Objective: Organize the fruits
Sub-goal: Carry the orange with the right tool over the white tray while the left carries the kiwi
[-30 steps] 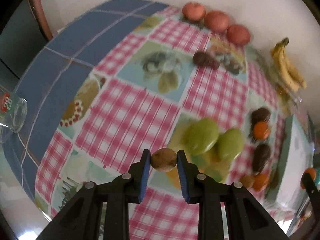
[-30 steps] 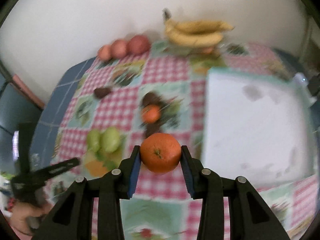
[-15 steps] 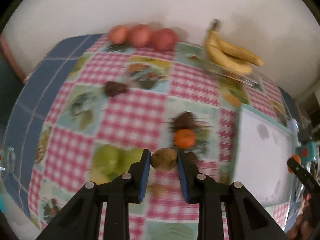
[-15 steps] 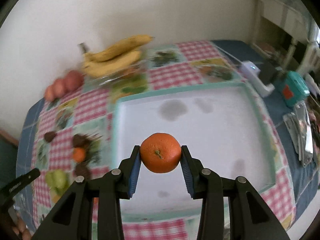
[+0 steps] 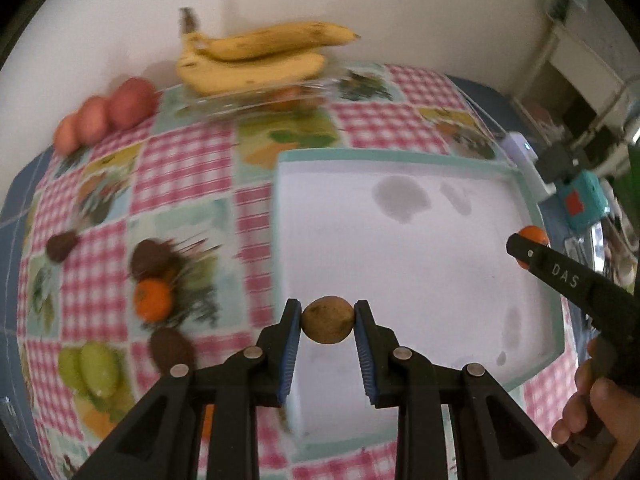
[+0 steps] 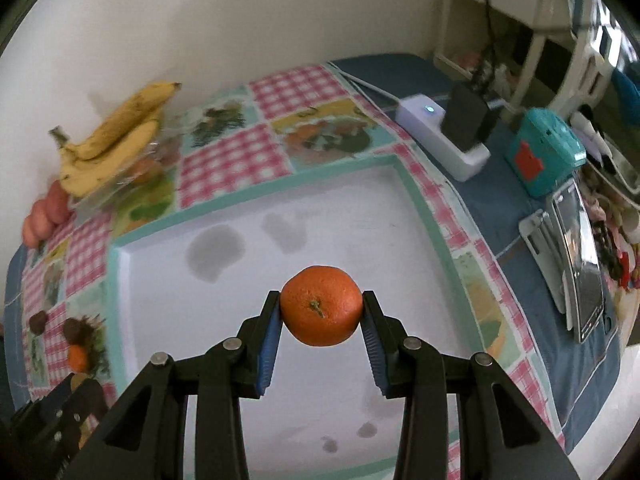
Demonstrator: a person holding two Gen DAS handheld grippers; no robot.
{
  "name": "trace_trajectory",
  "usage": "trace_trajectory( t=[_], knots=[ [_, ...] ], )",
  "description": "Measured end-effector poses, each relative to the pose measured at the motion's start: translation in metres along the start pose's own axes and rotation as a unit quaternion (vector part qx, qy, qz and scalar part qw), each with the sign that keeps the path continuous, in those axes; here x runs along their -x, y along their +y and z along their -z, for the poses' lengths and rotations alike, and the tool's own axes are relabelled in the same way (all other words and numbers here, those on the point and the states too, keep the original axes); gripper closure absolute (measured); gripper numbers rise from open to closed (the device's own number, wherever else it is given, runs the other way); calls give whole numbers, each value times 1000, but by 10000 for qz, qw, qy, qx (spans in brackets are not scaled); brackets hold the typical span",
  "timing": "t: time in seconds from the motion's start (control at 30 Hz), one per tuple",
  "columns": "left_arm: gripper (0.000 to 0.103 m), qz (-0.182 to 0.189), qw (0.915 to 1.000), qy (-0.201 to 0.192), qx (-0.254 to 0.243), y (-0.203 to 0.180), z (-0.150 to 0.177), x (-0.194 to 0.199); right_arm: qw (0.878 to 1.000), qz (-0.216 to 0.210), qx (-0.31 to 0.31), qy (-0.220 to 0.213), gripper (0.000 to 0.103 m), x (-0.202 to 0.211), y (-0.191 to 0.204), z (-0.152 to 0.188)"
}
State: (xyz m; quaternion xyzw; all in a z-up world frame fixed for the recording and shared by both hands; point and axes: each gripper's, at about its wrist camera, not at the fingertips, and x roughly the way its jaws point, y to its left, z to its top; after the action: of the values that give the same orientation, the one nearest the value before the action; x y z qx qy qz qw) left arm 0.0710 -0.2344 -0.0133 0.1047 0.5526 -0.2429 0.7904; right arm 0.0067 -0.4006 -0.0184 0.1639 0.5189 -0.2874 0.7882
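Note:
My left gripper [image 5: 328,326] is shut on a small brown fruit [image 5: 328,325], held above the near left part of the white tray [image 5: 400,256]. My right gripper [image 6: 321,312] is shut on an orange [image 6: 321,305] above the middle of the same tray [image 6: 360,240]. In the left wrist view the right gripper [image 5: 528,242] comes in from the right with the orange [image 5: 534,235] at its tip. Left of the tray lie another orange [image 5: 153,299], dark brown fruits [image 5: 150,258], and green fruits [image 5: 94,366].
Bananas [image 5: 256,60] rest on a clear dish at the back by the wall, with three red apples [image 5: 108,114] to their left. Right of the tray stand a white power strip [image 6: 444,136], a teal box [image 6: 544,156] and a tablet [image 6: 580,272]. A hand [image 5: 592,408] holds the right gripper.
Both grippers swung right, from over the checked cloth with its loose fruit to above the white tray, each keeping its fruit. The views also rolled.

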Motion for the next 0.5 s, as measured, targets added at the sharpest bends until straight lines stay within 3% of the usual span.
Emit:
trace_trajectory(
  t=[0.2,0.5],
  knots=[
    [74,24,9993,48,-380,-18,-8,-33,9996,70,-263,122,62,-18,-21,-3],
    [74,-37,9973,-228,-701,-30,-14,-48,9996,106,-159,197,62,-34,-16,-7]
  ],
)
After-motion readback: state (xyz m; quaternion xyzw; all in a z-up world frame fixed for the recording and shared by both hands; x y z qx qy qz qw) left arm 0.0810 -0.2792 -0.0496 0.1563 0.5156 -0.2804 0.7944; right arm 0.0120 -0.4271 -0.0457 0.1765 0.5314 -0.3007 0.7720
